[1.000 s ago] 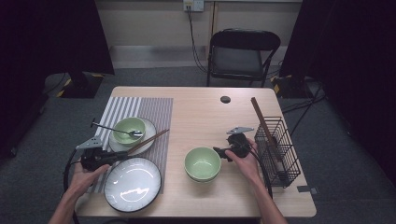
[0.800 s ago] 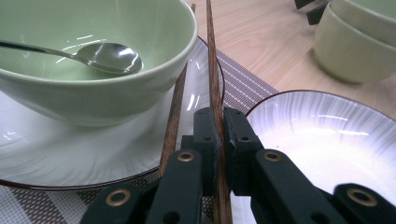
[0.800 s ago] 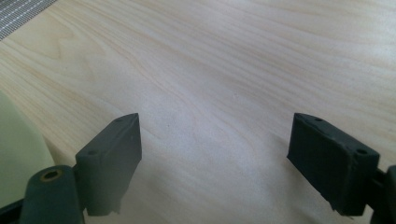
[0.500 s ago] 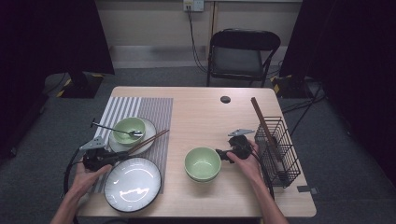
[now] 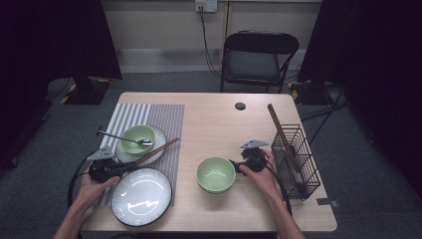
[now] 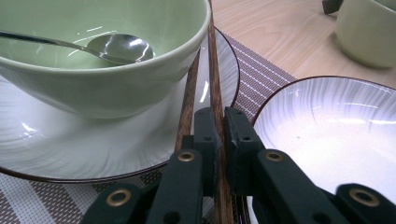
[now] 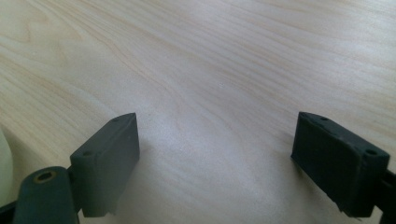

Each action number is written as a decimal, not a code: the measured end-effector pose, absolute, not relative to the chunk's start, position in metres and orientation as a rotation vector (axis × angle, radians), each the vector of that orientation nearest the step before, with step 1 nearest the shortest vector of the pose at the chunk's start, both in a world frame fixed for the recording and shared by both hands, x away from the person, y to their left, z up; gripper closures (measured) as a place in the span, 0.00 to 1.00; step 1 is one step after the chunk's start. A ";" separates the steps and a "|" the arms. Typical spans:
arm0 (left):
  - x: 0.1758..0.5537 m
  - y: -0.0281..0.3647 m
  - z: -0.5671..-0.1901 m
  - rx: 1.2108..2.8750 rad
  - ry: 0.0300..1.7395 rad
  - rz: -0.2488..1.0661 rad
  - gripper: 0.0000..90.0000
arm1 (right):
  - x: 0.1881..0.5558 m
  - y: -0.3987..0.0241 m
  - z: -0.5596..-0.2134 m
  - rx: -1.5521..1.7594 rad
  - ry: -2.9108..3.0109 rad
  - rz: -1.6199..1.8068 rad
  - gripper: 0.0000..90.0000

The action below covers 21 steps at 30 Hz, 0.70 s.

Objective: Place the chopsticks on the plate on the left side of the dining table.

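My left hand-held gripper (image 6: 219,135) has pinched one chopstick (image 6: 214,70) at lower centre, apparently not its twin (image 6: 189,100) leaning on the plate (image 6: 93,158). Lifting remains. My right hand-held gripper (image 7: 215,158) gapes empty over the desk (image 7: 210,56).

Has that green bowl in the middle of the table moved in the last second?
No. The green bowl sits at the same spot between the striped placemat and wire rack.

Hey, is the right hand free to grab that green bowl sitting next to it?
Probably yes. The right tongs stand open and empty over bare table, and the green bowl sits just beside them with nothing between. The left tongs are busy clamping a chopstick.
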<state>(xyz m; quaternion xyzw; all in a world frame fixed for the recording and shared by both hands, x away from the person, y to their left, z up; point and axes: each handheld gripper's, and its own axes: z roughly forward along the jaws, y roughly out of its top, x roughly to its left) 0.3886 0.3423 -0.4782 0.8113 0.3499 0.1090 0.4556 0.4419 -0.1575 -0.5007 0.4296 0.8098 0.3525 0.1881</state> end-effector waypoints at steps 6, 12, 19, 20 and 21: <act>0.387 0.346 -0.483 2.010 0.871 0.256 0.93 | 0.442 -0.157 -0.501 1.210 2.278 0.992 0.16; 0.388 0.348 -0.480 1.994 0.884 0.261 0.89 | 0.442 -0.157 -0.501 1.209 2.277 0.992 0.16; 0.387 0.348 -0.477 1.991 0.887 0.274 0.88 | 0.442 -0.158 -0.501 1.208 2.278 0.992 0.16; 0.387 0.348 -0.477 1.988 0.887 0.276 0.87 | 0.442 -0.157 -0.501 1.209 2.278 0.992 0.16; 0.386 0.348 -0.476 1.990 0.883 0.277 0.87 | 0.442 -0.158 -0.501 1.206 2.279 0.993 0.16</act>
